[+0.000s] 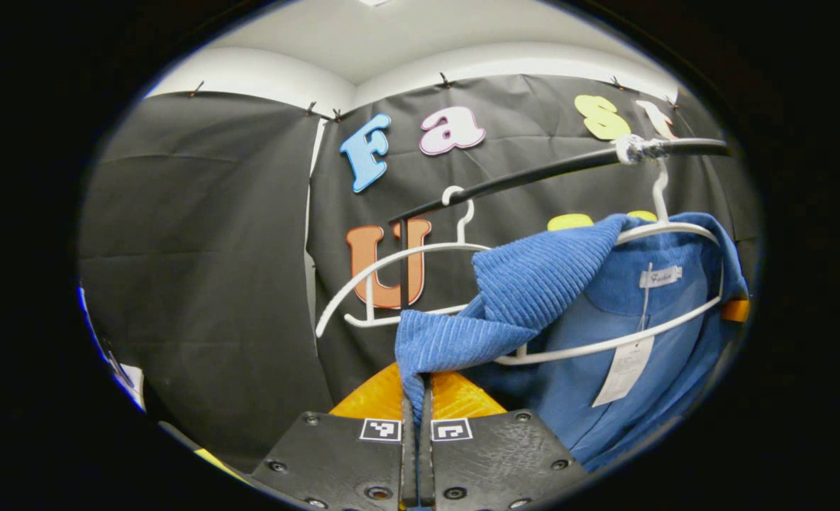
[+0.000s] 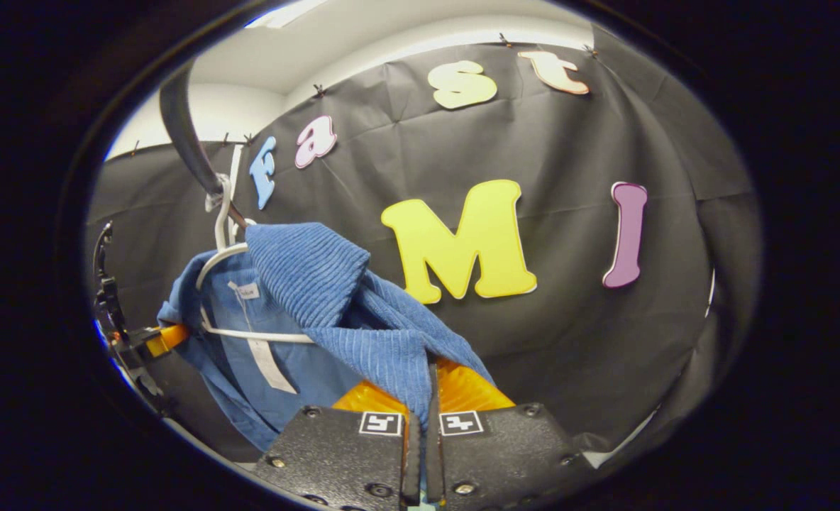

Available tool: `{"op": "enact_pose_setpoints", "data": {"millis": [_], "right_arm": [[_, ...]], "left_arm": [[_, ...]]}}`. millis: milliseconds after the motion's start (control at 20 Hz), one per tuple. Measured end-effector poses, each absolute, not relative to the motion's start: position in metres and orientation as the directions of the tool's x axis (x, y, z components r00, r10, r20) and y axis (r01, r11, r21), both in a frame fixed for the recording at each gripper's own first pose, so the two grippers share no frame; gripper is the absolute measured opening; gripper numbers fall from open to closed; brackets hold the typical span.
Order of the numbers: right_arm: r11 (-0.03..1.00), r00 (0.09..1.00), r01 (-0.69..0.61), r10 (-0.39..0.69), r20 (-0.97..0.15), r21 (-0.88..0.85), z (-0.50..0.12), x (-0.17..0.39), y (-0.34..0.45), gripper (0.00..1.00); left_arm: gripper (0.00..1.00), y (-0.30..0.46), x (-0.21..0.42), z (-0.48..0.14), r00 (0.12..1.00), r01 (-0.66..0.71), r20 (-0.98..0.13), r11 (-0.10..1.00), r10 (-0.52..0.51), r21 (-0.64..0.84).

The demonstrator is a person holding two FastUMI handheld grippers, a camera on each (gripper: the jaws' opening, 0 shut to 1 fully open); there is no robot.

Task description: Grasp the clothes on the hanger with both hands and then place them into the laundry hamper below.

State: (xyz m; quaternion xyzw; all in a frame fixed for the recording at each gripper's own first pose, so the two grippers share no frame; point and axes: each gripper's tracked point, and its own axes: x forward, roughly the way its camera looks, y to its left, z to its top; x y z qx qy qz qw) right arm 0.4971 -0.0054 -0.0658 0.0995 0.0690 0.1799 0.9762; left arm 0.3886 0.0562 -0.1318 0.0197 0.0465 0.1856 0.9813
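Note:
A blue ribbed garment (image 1: 533,284) hangs on a white hanger (image 1: 668,231) from a black rail (image 1: 533,174). In the left gripper view, my left gripper (image 1: 418,397) is shut on one corner of the fabric, pulled down and to the left of the hanger. In the right gripper view, the same blue garment (image 2: 321,284) drapes over the white hanger (image 2: 221,255), and my right gripper (image 2: 423,397) is shut on its other shoulder, drawn down to the right. The left gripper (image 2: 133,341) shows at that view's left edge, touching the garment. The hamper is out of sight.
An empty white hanger (image 1: 391,277) hangs on the same rail, left of the garment. A paper tag (image 1: 626,369) dangles inside the collar. The black cloth wall stands close behind the rail.

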Motion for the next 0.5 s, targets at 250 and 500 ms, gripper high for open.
{"op": "enact_pose_setpoints", "data": {"millis": [250,500], "right_arm": [[0.911,0.926,-0.346,0.370,-0.073,0.222,-0.046,0.499,-0.006,0.06],[0.892,0.897,-0.409,0.432,-0.093,0.194,-0.048,0.490,0.008,0.06]], "left_arm": [[0.06,0.063,0.394,-0.107,0.926,-0.371,-0.044,0.926,0.375,0.069],[0.01,0.060,0.399,-0.099,0.927,-0.369,-0.039,0.926,0.373,0.075]]}}
